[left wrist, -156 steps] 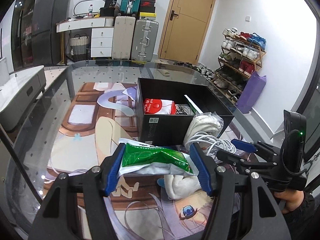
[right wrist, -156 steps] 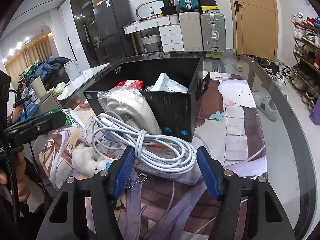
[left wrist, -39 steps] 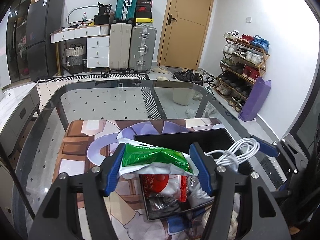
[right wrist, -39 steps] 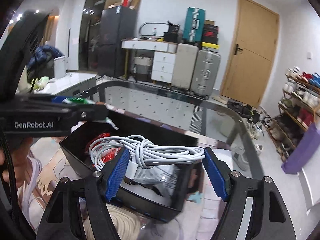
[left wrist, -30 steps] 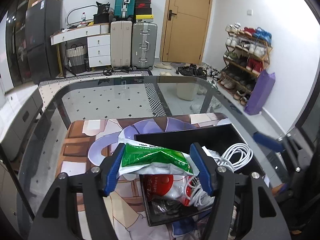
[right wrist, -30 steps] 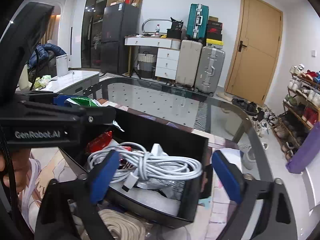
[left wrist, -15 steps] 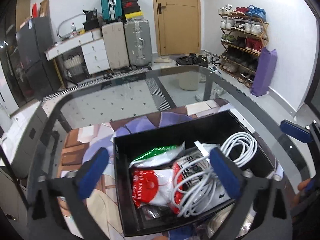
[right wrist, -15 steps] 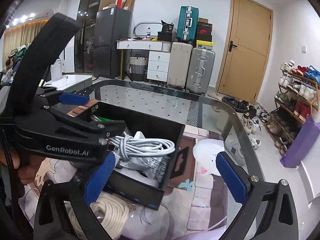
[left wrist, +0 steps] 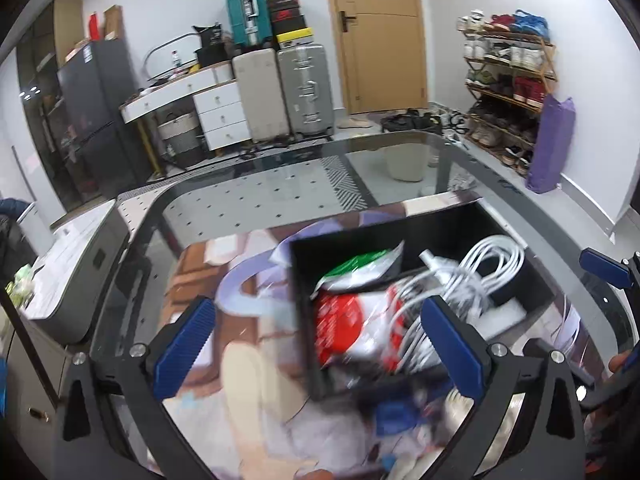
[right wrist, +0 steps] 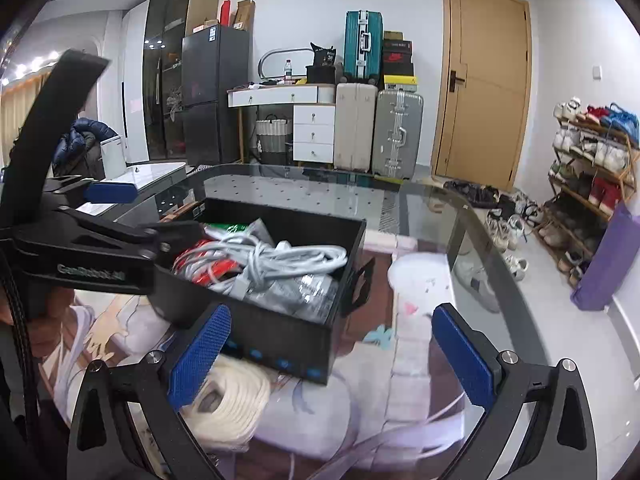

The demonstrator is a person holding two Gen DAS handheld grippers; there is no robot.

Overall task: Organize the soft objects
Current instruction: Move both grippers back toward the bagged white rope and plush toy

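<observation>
A black box (left wrist: pixel 305 320) stands on the printed mat, right of centre in the left wrist view. Inside lie a green packet (left wrist: pixel 356 268), a red-and-white packet (left wrist: pixel 344 328) and a coil of white cable (left wrist: pixel 484 268). My left gripper (left wrist: pixel 318 308) hangs open over the box's left wall, holding nothing. My right gripper (right wrist: pixel 332 312) is open and empty in front of the box (right wrist: pixel 280 332). The cable (right wrist: pixel 288 260) rests on a clear bag (right wrist: pixel 308 292). A cream rope coil (right wrist: pixel 228 404) lies on the mat before the box, by the right gripper's left finger.
The mat covers a glass table (left wrist: pixel 400 160) with a dark rounded rim. A hand (right wrist: pixel 44 320) holds the left gripper at the left of the right wrist view. Suitcases (right wrist: pixel 376 132), a door and a shoe rack (right wrist: pixel 592 168) stand far behind.
The left gripper let go of the green packet and the right one let go of the cable coil; both now lie in the box. Both jaws spread wide and drew back from the box.
</observation>
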